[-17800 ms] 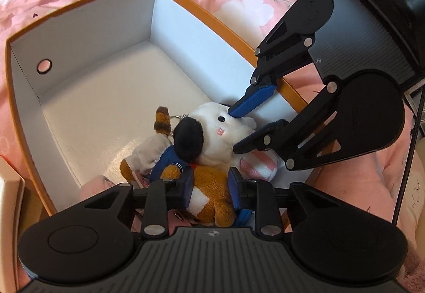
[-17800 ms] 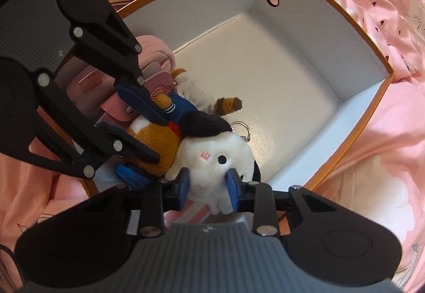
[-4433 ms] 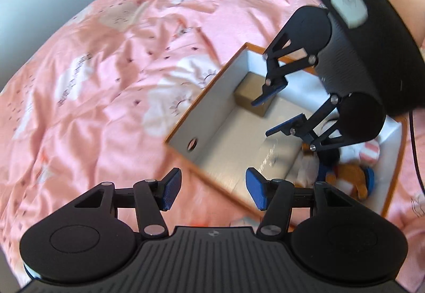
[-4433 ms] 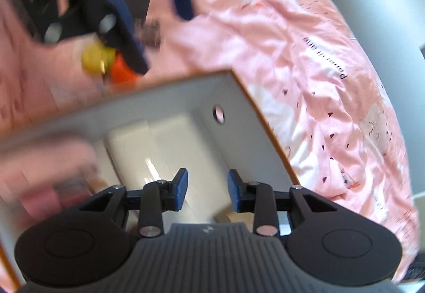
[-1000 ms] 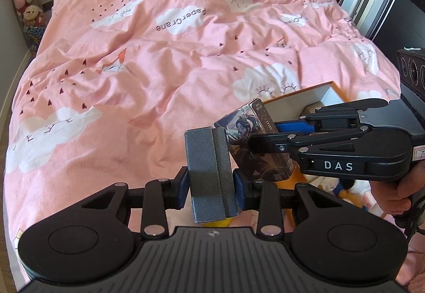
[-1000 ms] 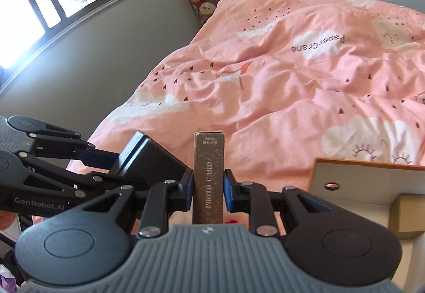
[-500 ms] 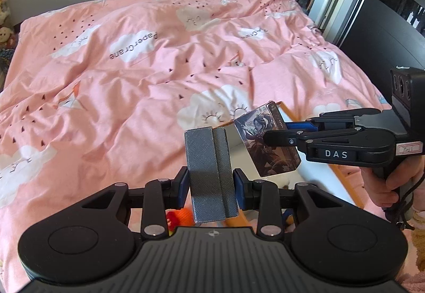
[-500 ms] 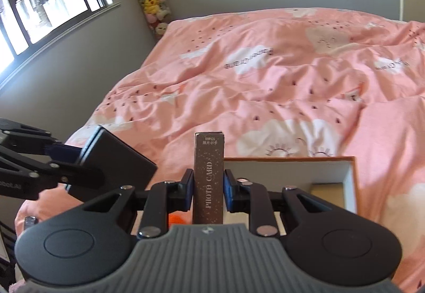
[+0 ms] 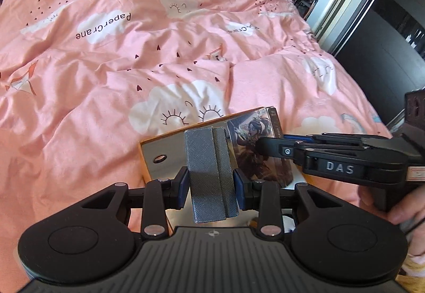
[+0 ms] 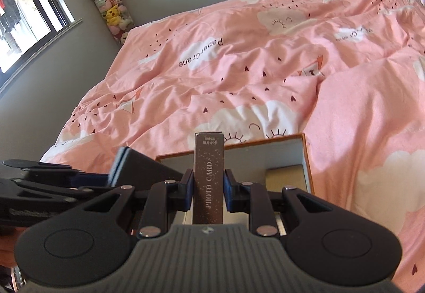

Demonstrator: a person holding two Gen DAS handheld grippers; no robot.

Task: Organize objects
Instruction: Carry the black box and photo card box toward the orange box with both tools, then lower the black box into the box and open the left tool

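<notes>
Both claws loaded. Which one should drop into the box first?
Probably right. The right claw holds the slim brown photo-card box over the orange-rimmed white box; the left claw's grey textured case sits nearer the box's end wall.

You have two black two-finger grippers, the left gripper (image 9: 211, 184) and the right gripper (image 10: 208, 190). Each holds one item: one grey textured folding case (image 9: 209, 173) and one dark speckled photo card box (image 10: 208, 178). There is one orange-rimmed white cardboard box (image 10: 306, 160), with one tan carton (image 10: 287, 176) inside, on one pink cloud-print duvet (image 9: 132, 59).
</notes>
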